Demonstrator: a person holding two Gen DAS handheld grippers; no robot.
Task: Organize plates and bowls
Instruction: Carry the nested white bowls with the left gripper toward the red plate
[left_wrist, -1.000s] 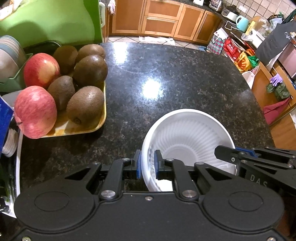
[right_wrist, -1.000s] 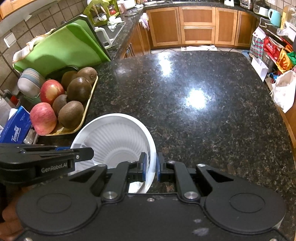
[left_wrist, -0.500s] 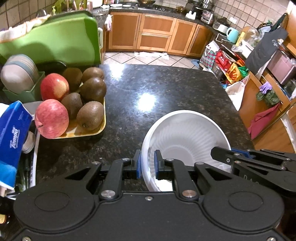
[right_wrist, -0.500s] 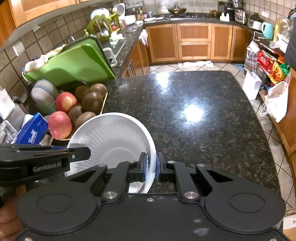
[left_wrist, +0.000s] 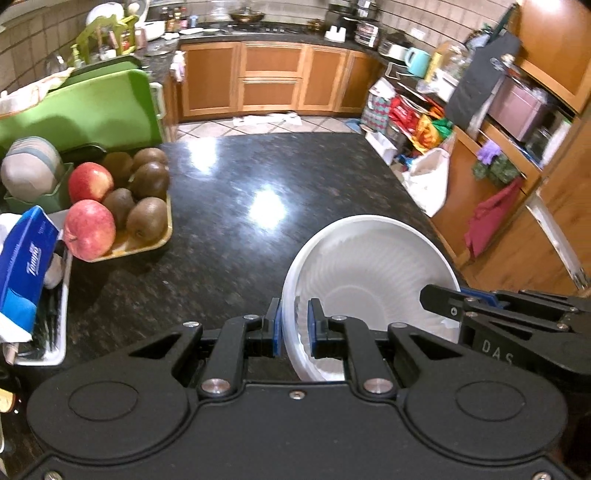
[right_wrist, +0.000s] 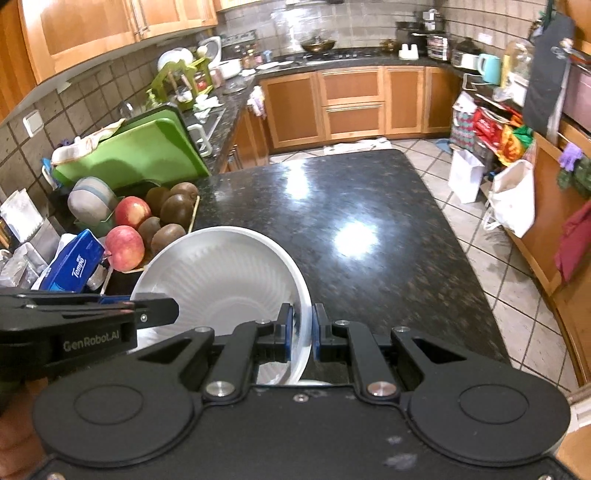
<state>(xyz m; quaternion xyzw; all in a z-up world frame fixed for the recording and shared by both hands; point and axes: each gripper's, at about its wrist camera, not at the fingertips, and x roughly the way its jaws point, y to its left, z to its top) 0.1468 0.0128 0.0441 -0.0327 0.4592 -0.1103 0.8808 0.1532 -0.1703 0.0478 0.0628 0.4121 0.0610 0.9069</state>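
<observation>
Two hand-held grippers clamp one white ribbed bowl (left_wrist: 369, 273) from opposite sides, holding it tilted above the near edge of a black speckled countertop (left_wrist: 236, 206). The left gripper (left_wrist: 294, 325) has its blue-padded fingers closed tight on the bowl's left rim, one pad outside the wall and one inside. The right gripper (right_wrist: 302, 332) pinches the right rim in the same way, its fingers narrowed to the thickness of the wall. Each tool shows in the other's camera, reaching in from the side and meeting the bowl at its far rim.

Along the countertop's left edge sits a yellow tray (left_wrist: 147, 243) loaded with two red apples (left_wrist: 88, 229) and several kiwifruit (left_wrist: 146, 218). Just beside the tray, toward the near left corner, a blue tissue pack (left_wrist: 22, 266) leans over a white basket (left_wrist: 55, 332). Behind the fruit, a stack of pale dishes (right_wrist: 90, 201) stands on edge in a green holder (left_wrist: 40, 199), with a large green cutting board (right_wrist: 140, 147) propped upright beyond it. Wooden cabinets (right_wrist: 351, 103) line the kitchen's far wall.
</observation>
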